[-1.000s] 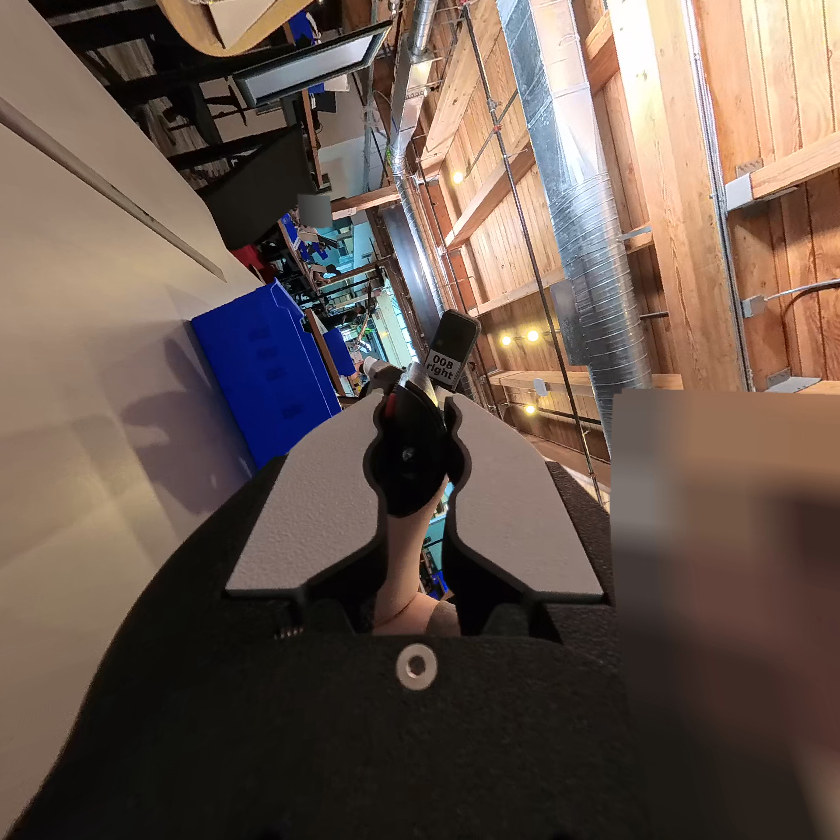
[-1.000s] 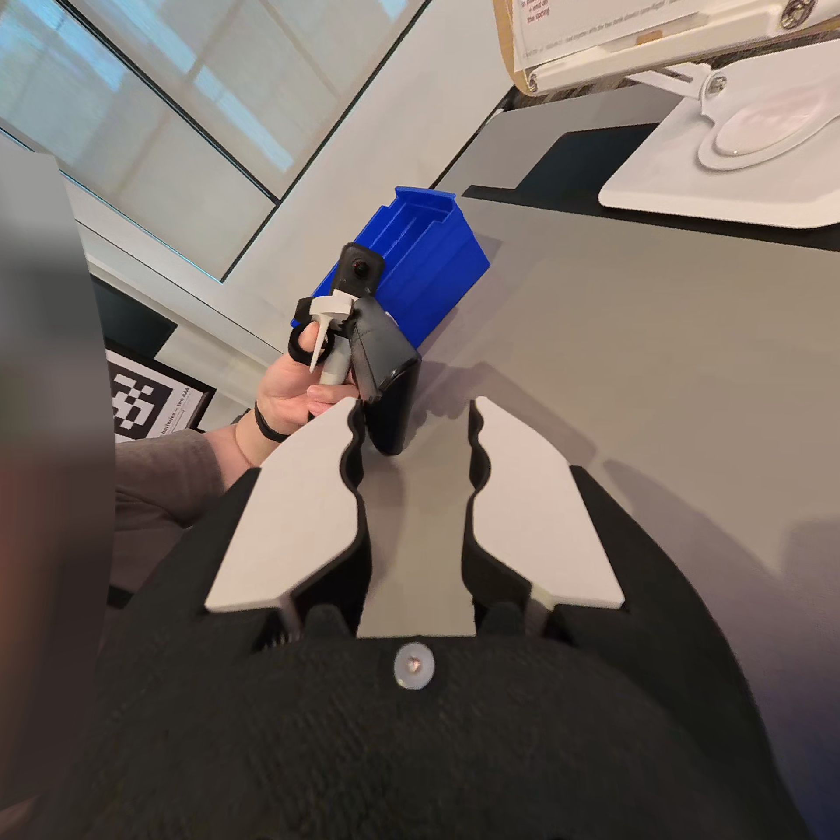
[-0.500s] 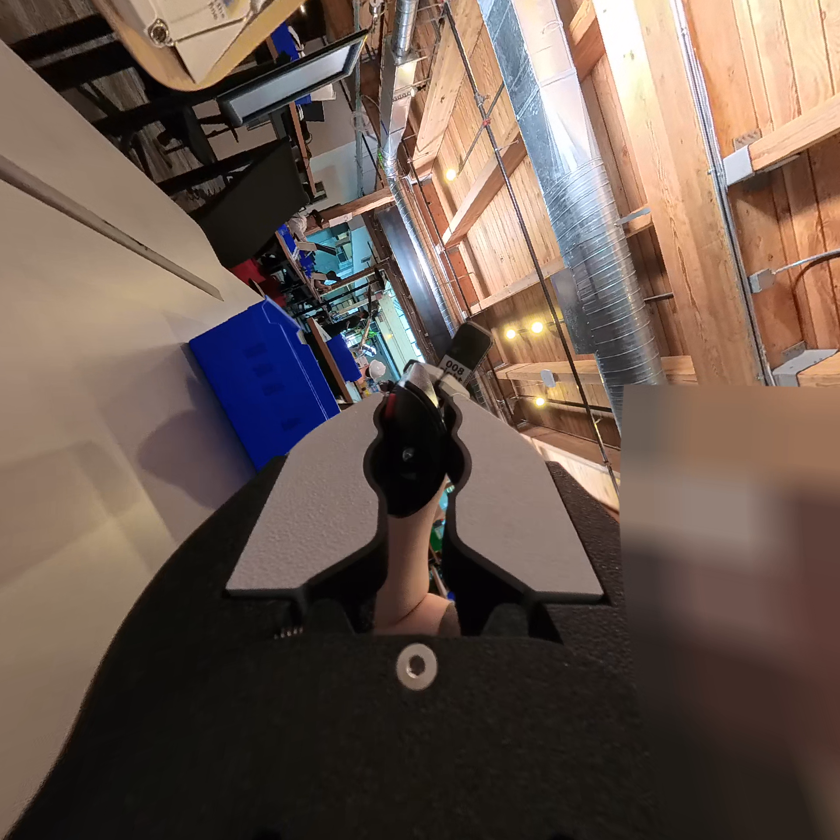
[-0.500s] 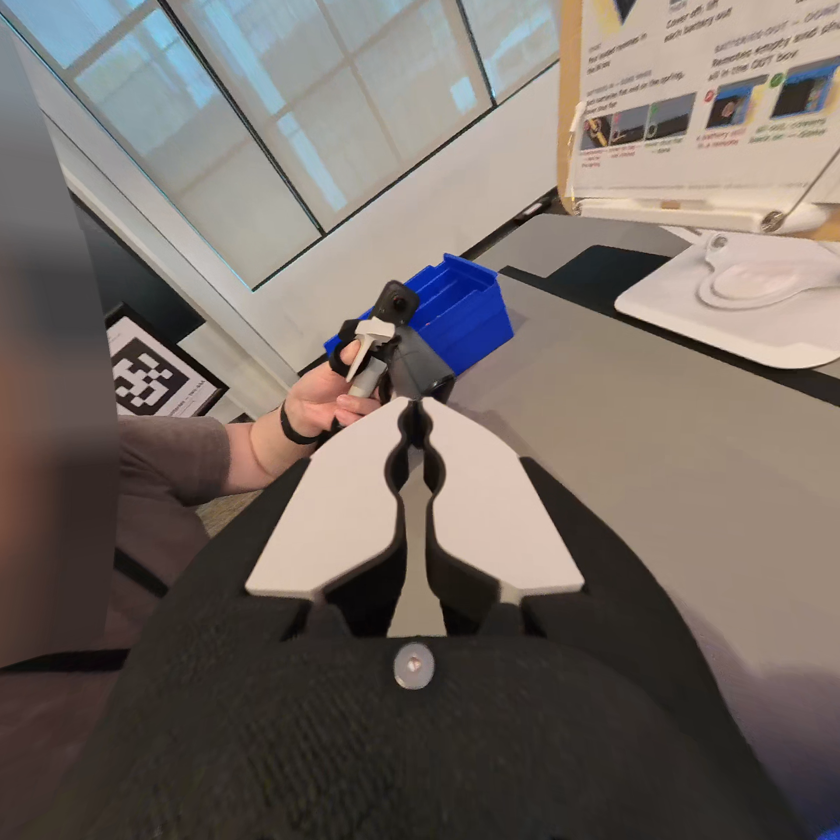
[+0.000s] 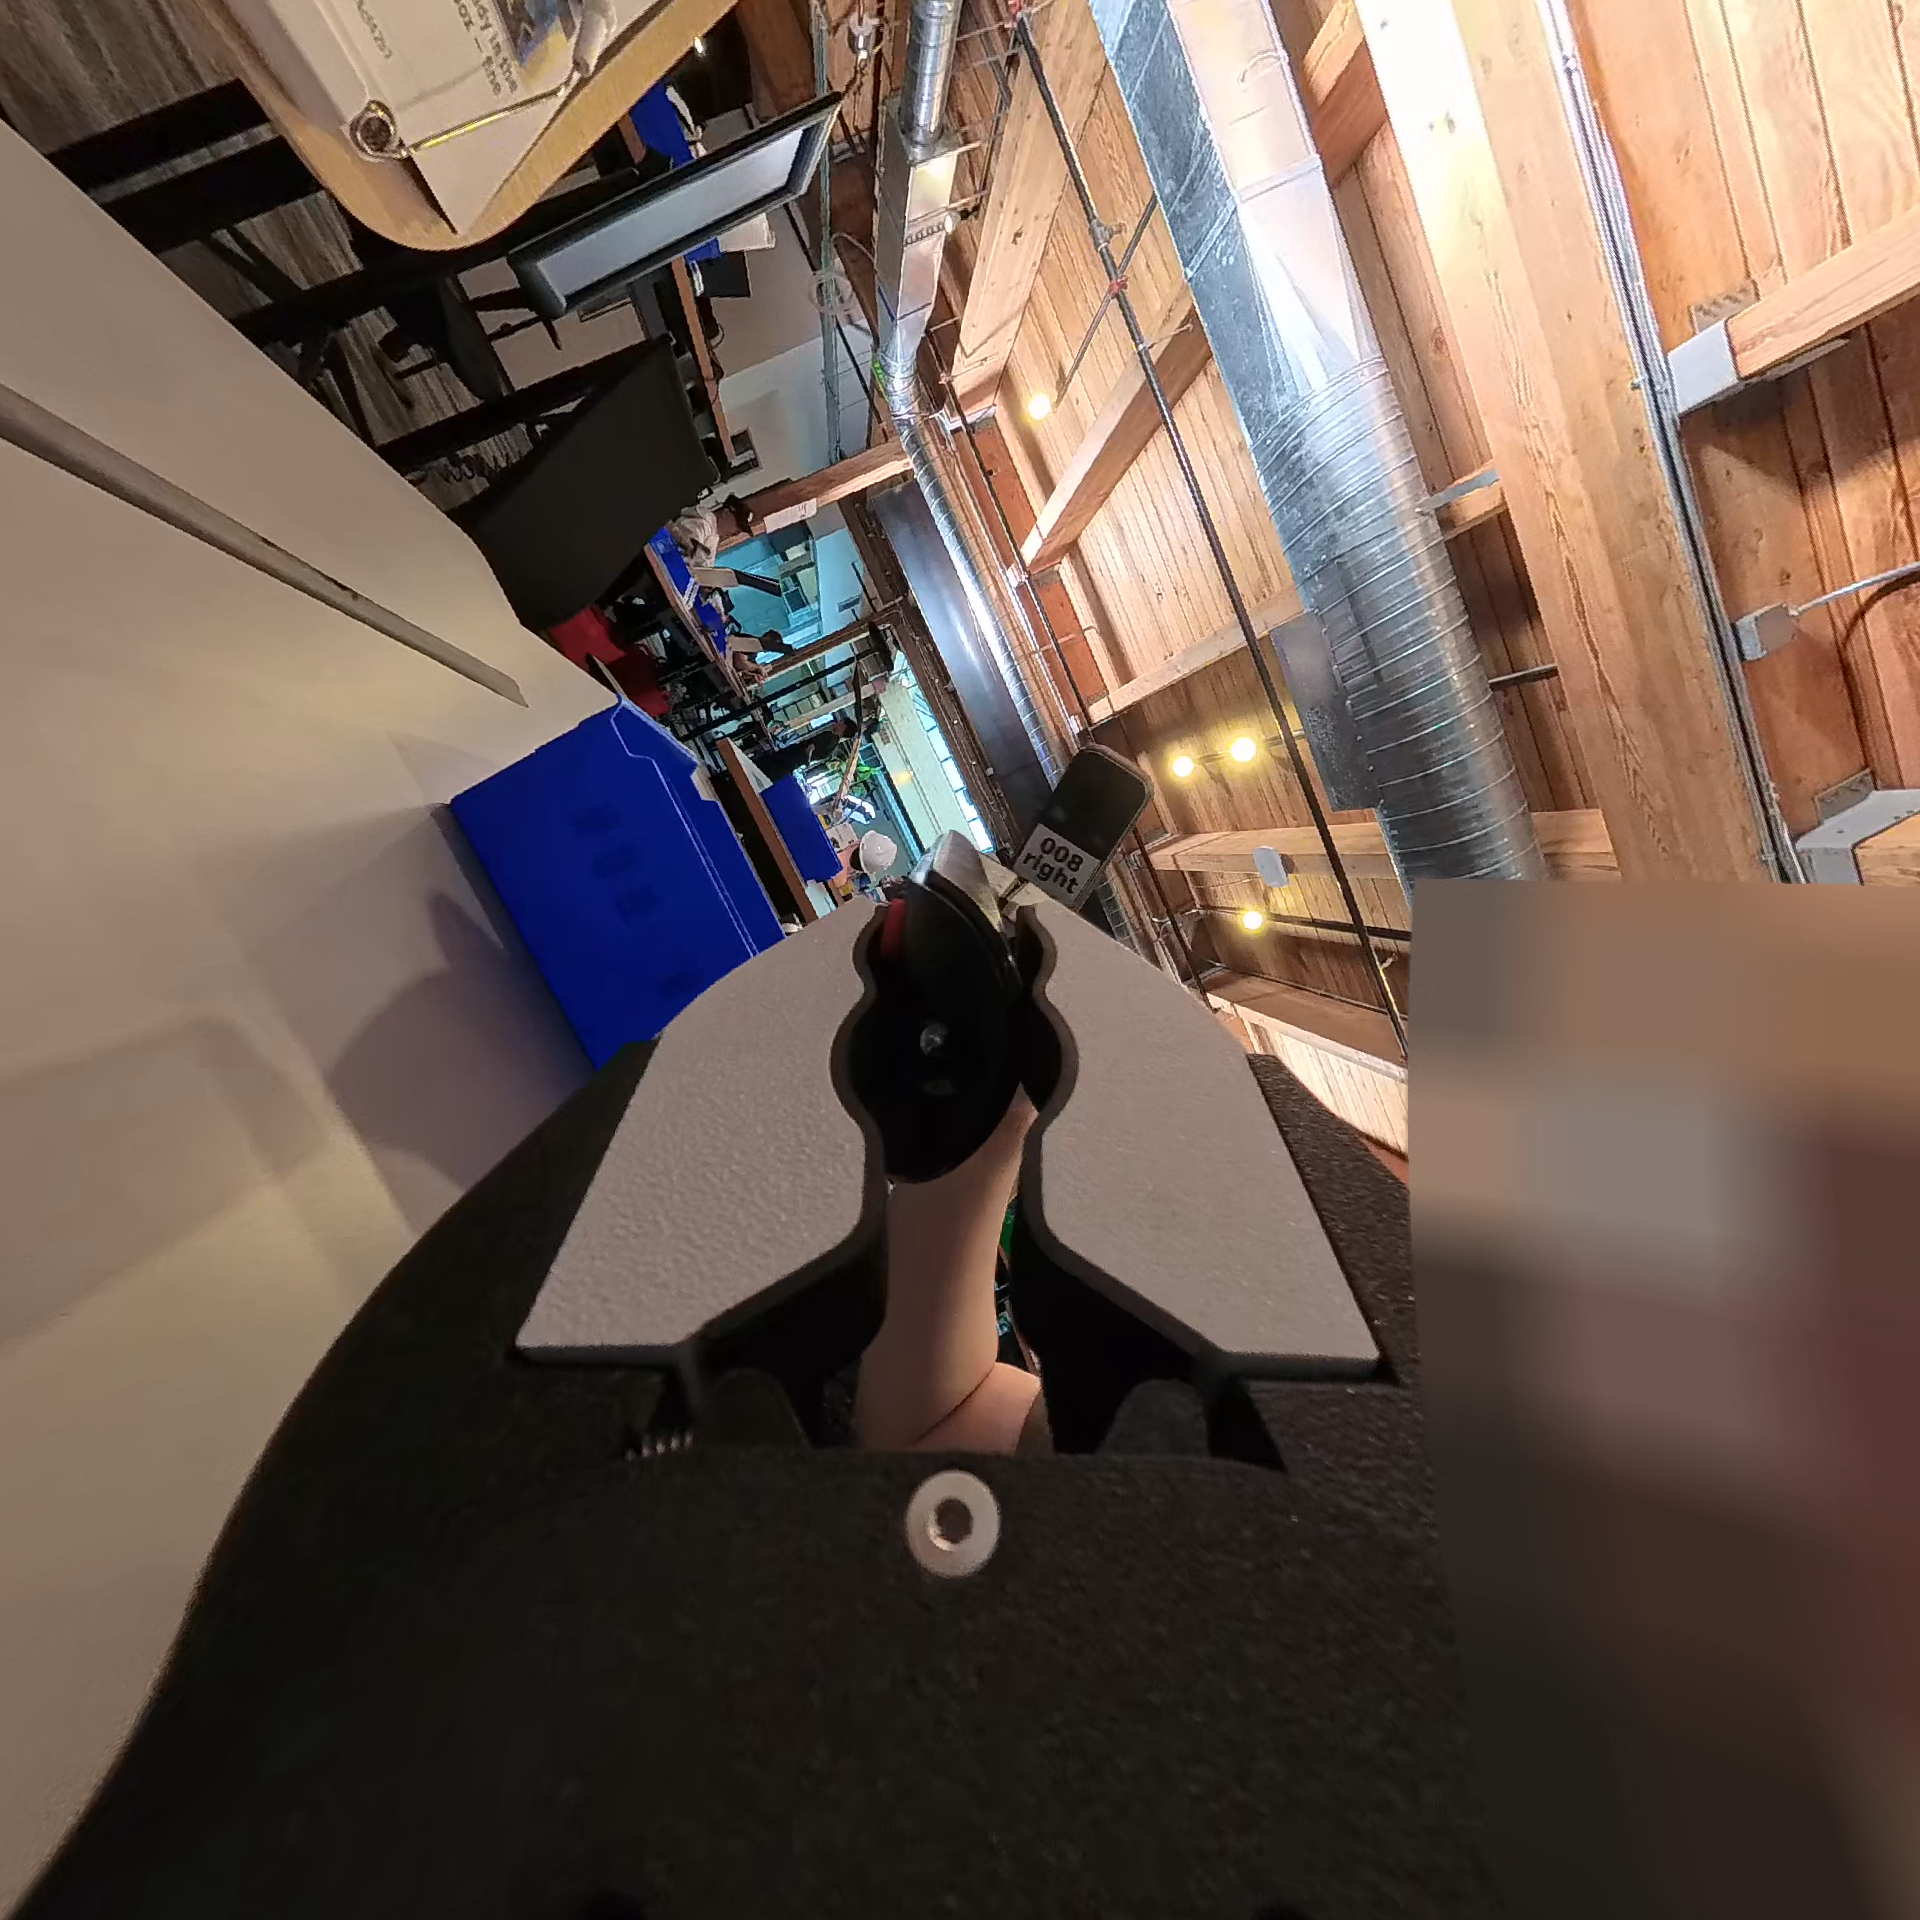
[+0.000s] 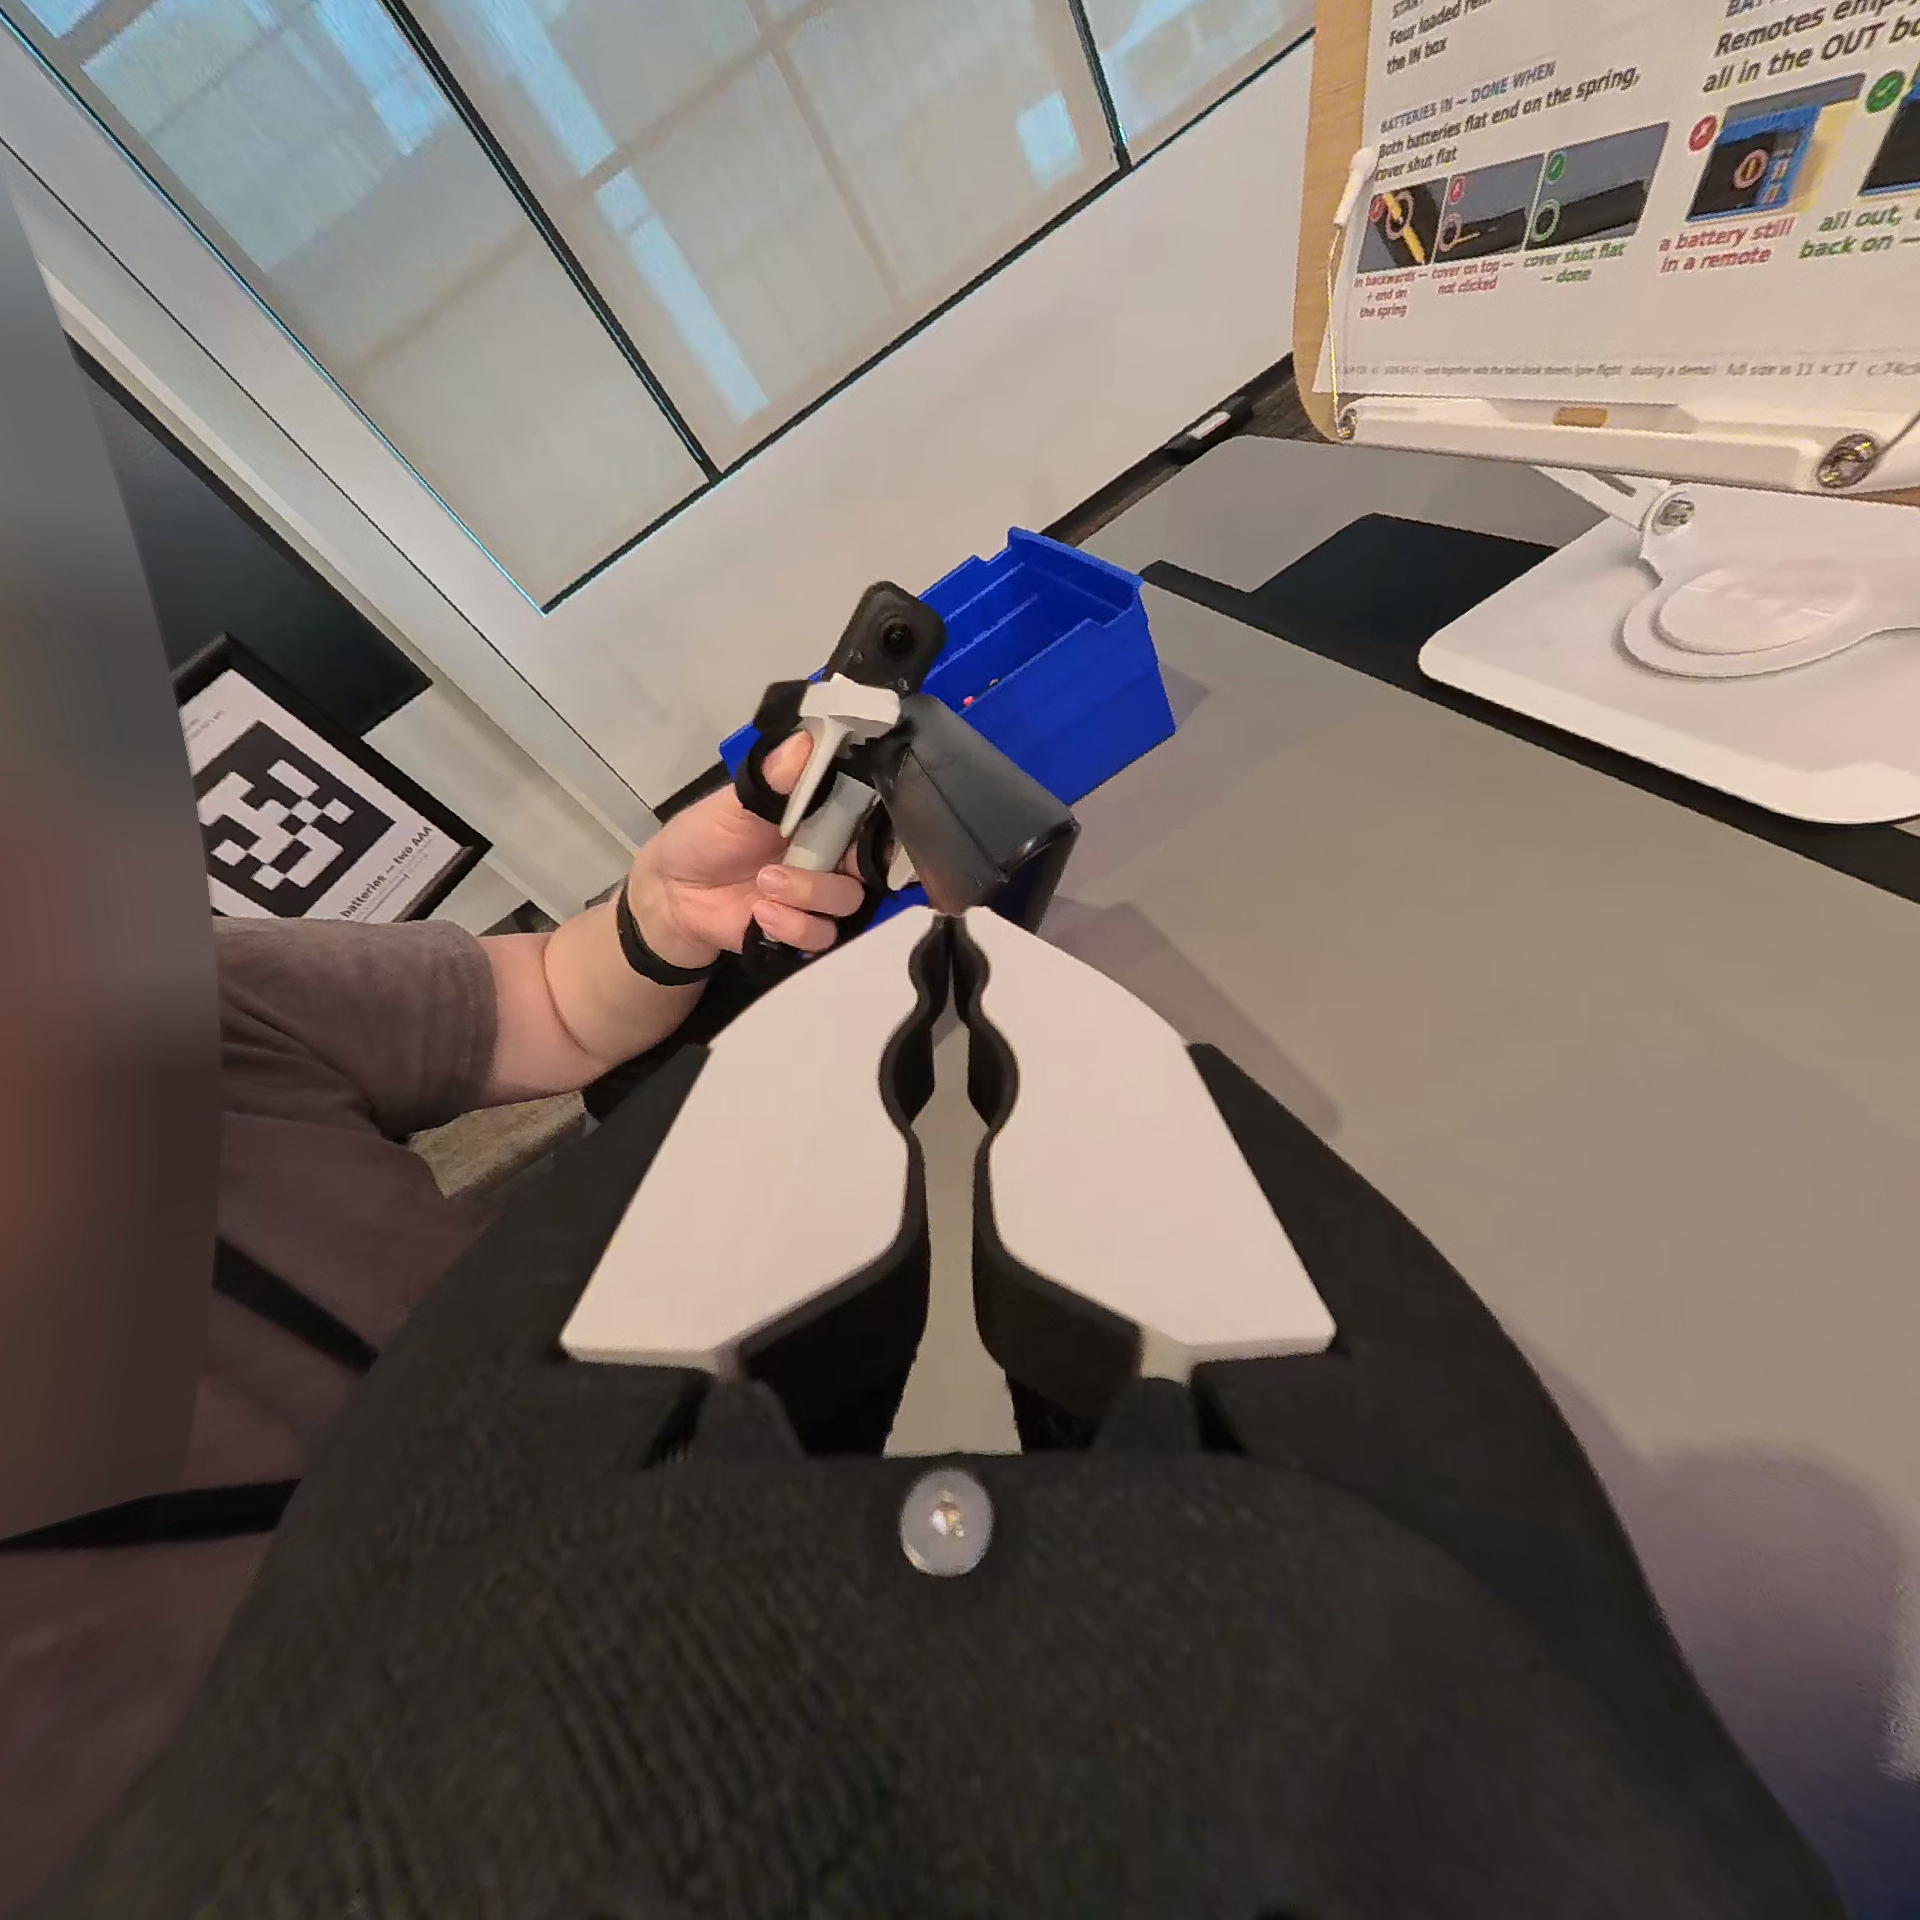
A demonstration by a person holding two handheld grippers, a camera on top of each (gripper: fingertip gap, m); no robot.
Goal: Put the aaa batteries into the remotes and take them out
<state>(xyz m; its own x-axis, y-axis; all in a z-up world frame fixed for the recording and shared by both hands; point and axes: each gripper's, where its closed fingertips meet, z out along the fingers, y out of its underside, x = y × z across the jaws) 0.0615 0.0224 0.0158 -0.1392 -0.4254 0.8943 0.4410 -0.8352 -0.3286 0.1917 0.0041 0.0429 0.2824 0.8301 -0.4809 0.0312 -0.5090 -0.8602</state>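
Remote (image 5: 940, 1049), grey table (image 6: 1507, 1039), timber ceiling (image 5: 1558, 312)

You're in a workshop or lab: timber ceiling (image 5: 1351, 312), bare metal duct (image 5: 1320, 436), rows of benches (image 5: 727, 644) with blue bins (image 5: 613, 883), an instruction board (image 6: 1621, 208) over a grey table (image 6: 1455, 987).

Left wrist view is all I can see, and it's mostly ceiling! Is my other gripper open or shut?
Observer: Shut. The right gripper has its fingertips touching, with nothing between them.
Operator: Is there anything near my blue bin that I can't see?
Observer: Yes. To the left of the blue bin, a framed black-and-white checkered sign stands below the window.
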